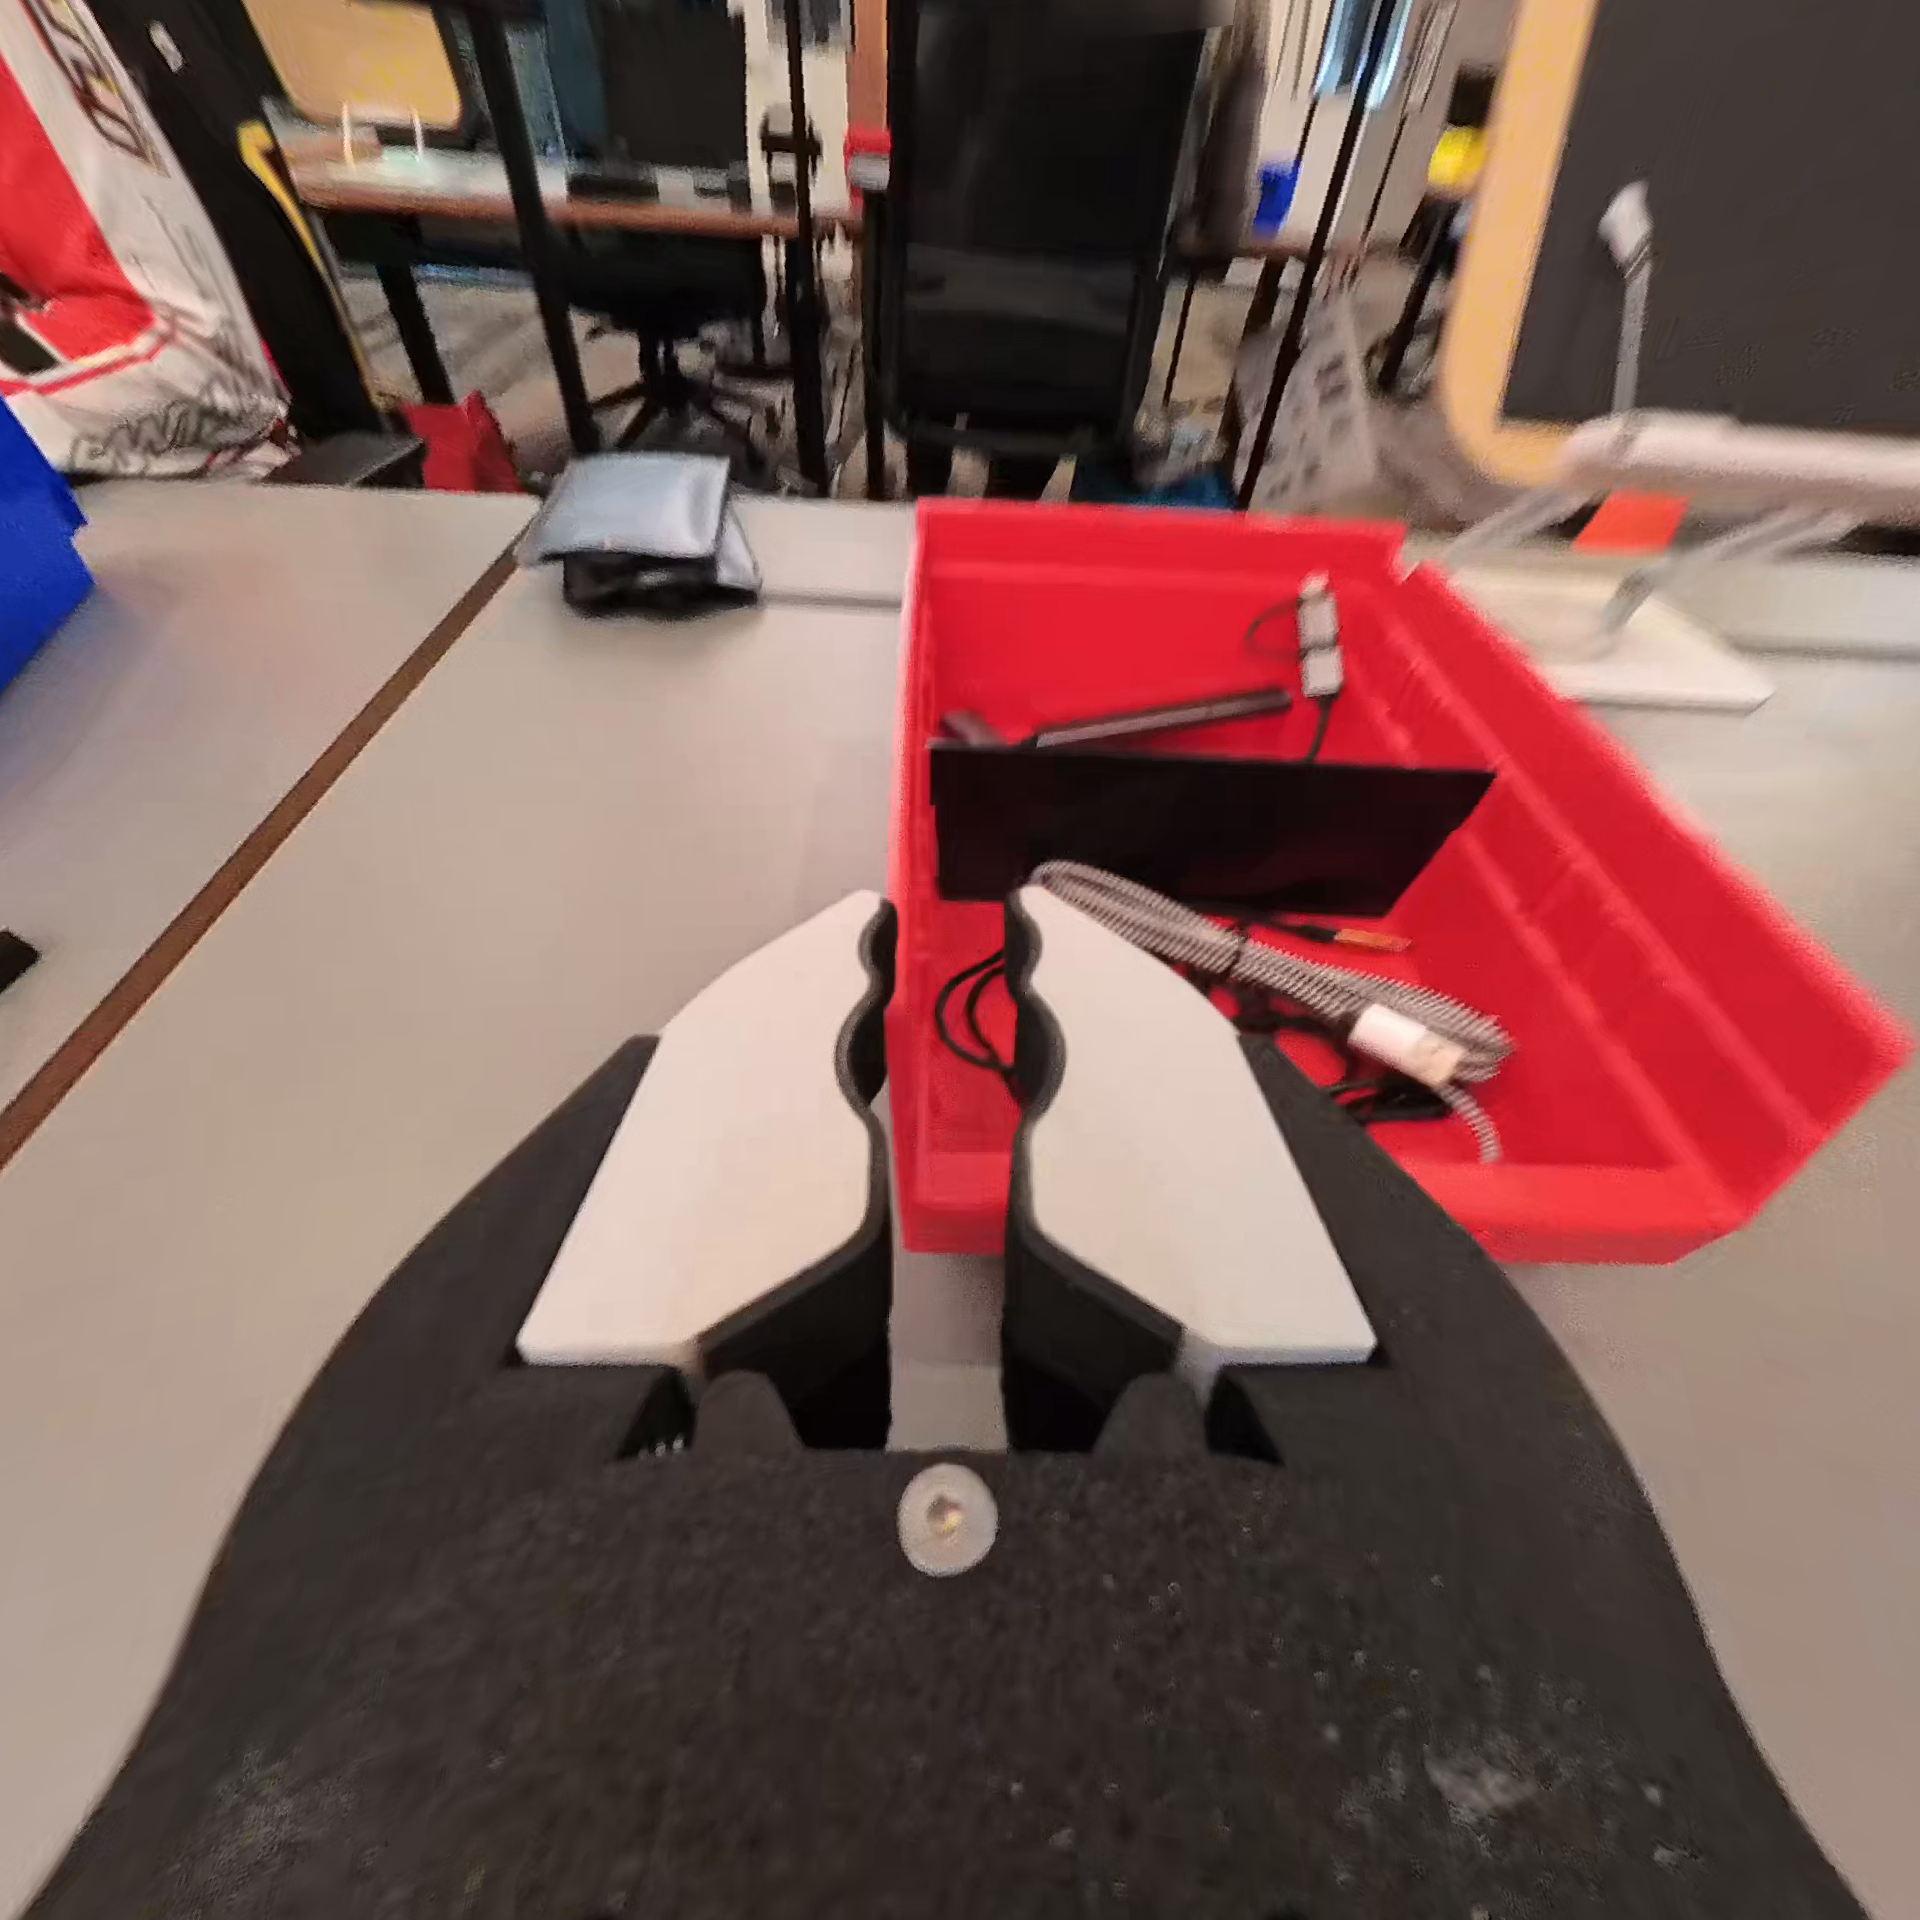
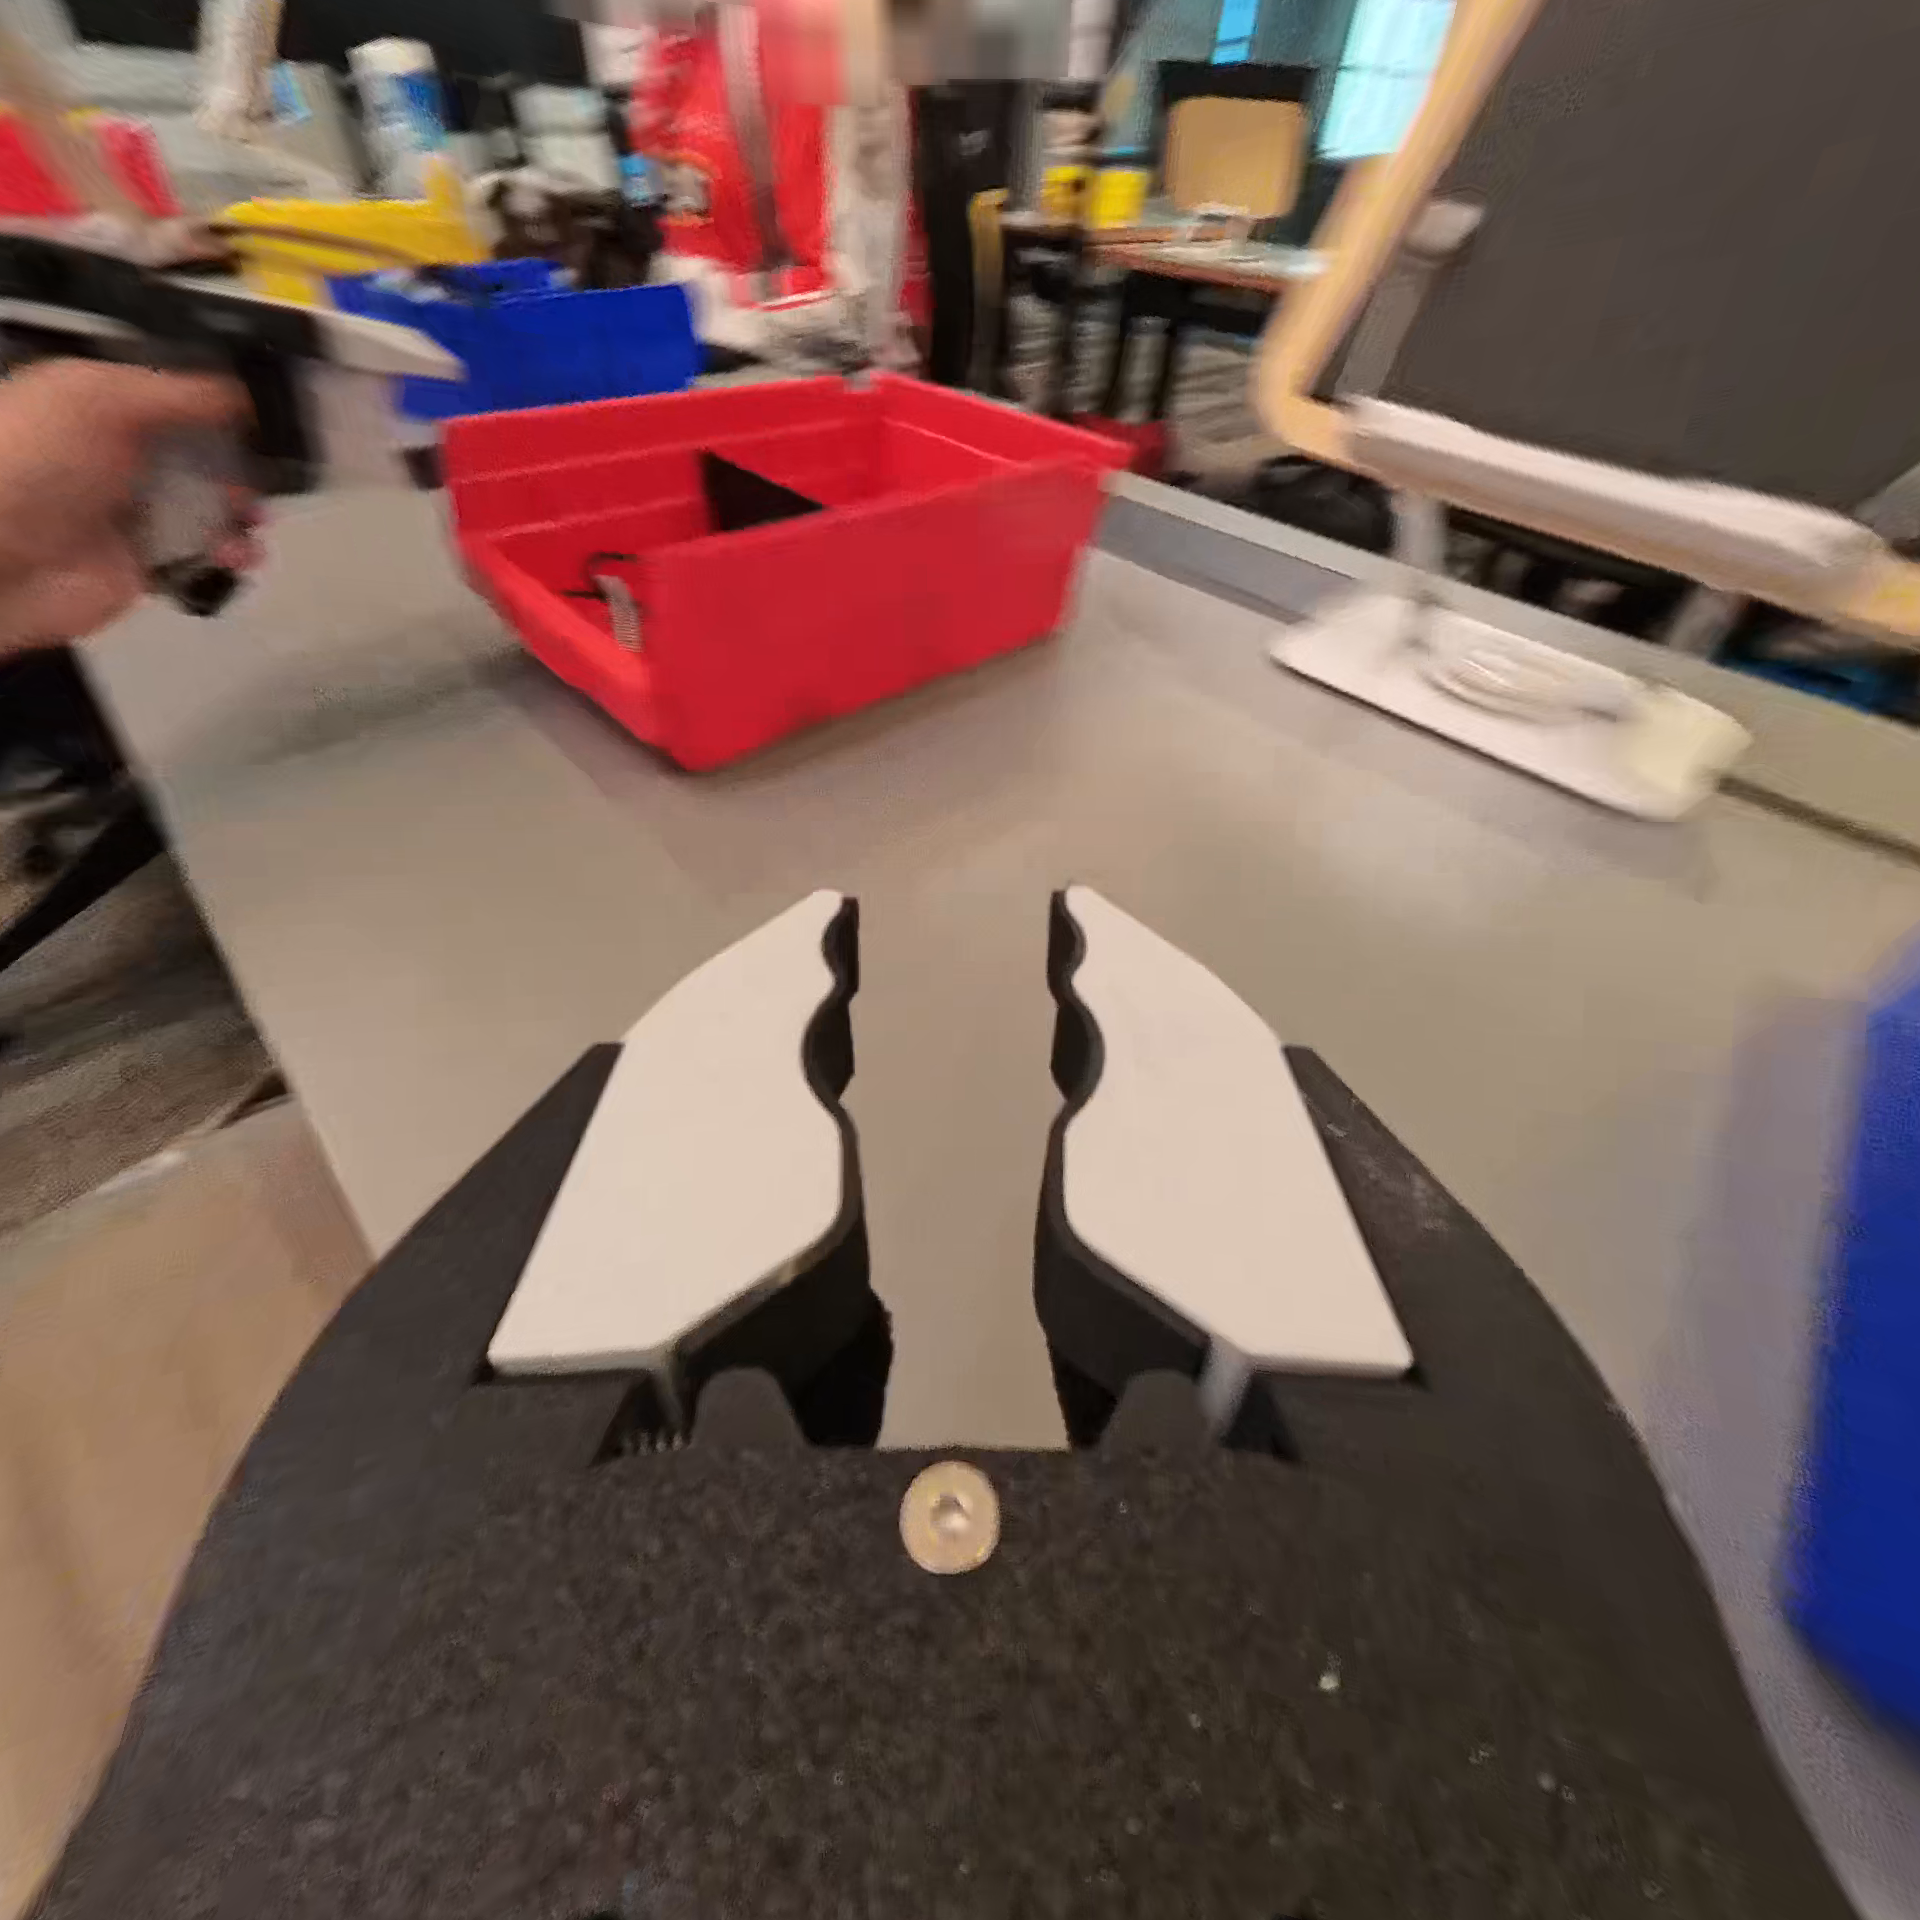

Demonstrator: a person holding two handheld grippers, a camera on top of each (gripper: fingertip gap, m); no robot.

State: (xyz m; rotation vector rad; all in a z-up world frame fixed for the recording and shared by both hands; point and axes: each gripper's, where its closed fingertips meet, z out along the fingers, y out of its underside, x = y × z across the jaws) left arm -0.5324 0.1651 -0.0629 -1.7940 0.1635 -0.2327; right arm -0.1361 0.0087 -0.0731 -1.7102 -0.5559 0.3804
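Left gripper (image 1: 945, 914), jaws slightly apart and holding nothing, poised above the near-left wall of the red plastic bin (image 1: 1621, 914) on the grey table (image 1: 520, 883). A black divider panel (image 1: 1195, 831) splits the bin: behind it, at 12 o'clock, lie a dark rod-like item (image 1: 1164, 717) and a small grey adapter on a black lead (image 1: 1317, 644); in front, at 2 o'clock, a braided black-and-white cable (image 1: 1299, 982) with a white plug, over thin black wires (image 1: 966, 1008).

Right gripper (image 2: 954, 904), jaws apart and empty, over bare table, well apart from the bin (image 2: 831, 644) at 11 o'clock; a blue object (image 2: 1860, 1351) sits near at 3 o'clock.

Risks, judged: both views are motion-blurred. A low left gripper could strike the bin wall and shift it; tangled wires could drag neighbours out; the right gripper could knock the blue object.
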